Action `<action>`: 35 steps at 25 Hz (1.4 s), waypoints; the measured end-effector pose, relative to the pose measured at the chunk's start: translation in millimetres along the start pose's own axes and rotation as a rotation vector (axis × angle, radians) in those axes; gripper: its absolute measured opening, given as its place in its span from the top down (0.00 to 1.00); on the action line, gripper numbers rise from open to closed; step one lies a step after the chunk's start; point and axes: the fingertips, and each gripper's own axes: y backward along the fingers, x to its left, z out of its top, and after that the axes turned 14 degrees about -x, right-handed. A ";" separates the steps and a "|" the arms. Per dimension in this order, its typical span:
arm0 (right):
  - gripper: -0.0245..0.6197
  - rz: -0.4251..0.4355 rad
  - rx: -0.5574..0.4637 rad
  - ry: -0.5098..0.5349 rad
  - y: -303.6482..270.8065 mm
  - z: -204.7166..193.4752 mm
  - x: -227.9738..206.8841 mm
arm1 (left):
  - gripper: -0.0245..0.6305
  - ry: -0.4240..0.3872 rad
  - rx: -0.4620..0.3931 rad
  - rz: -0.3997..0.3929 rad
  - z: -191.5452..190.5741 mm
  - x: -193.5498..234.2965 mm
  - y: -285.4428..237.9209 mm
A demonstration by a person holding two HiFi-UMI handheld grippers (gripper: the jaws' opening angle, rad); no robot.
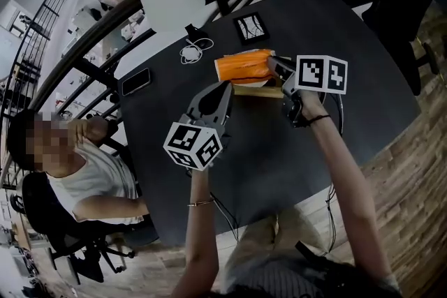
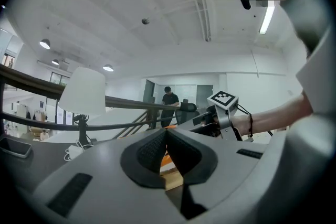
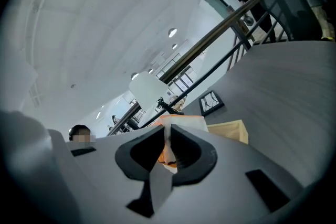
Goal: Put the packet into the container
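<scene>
Right tool: pinching packet by its thin edge over container; you risk it slipping. Left tool: pressed together, empty; could nudge container.

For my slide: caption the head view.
Right claw grips the orange packet at the wooden box; left claw, shut, hovers nearby.

Legible text: none; print on the orange packet at 12 o'clock is too small to read, and the marker cubes carry square code patterns only.
</scene>
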 end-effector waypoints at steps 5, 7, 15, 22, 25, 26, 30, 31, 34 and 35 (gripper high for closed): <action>0.89 -0.084 0.004 -0.055 -7.7 -11.8 -12.8 | 0.95 0.022 0.010 -0.021 -7.3 8.8 -2.4; 0.89 -0.109 0.005 -0.079 -11.5 -15.1 -16.4 | 0.95 0.030 0.011 -0.025 -8.7 12.8 -2.9; 0.89 -0.204 0.038 -0.084 -25.8 -22.2 -38.9 | 0.95 0.061 0.013 -0.036 -20.1 26.5 -11.4; 0.89 -0.245 0.082 -0.039 -34.5 -29.5 -51.7 | 0.95 0.093 0.025 -0.036 -36.3 31.1 -16.6; 0.89 -0.252 0.112 -0.002 -34.5 -30.1 -54.4 | 0.95 0.105 0.029 -0.038 -42.8 30.5 -20.0; 0.89 -0.249 0.119 0.003 -35.1 -30.3 -54.8 | 0.95 0.108 0.030 -0.038 -44.8 30.4 -21.5; 0.89 -0.256 0.172 0.073 -35.6 -31.2 -60.7 | 0.95 0.118 0.038 -0.045 -52.5 27.1 -29.9; 0.89 -0.266 0.192 0.096 -34.8 -32.6 -64.4 | 0.95 0.120 0.040 -0.047 -54.4 25.9 -31.4; 0.89 -0.277 0.231 0.151 -32.9 -38.0 -70.1 | 0.95 0.127 0.044 -0.047 -58.1 23.3 -32.2; 0.89 -0.277 0.240 0.175 -32.6 -38.6 -70.3 | 0.95 0.129 0.045 -0.048 -59.1 22.5 -32.5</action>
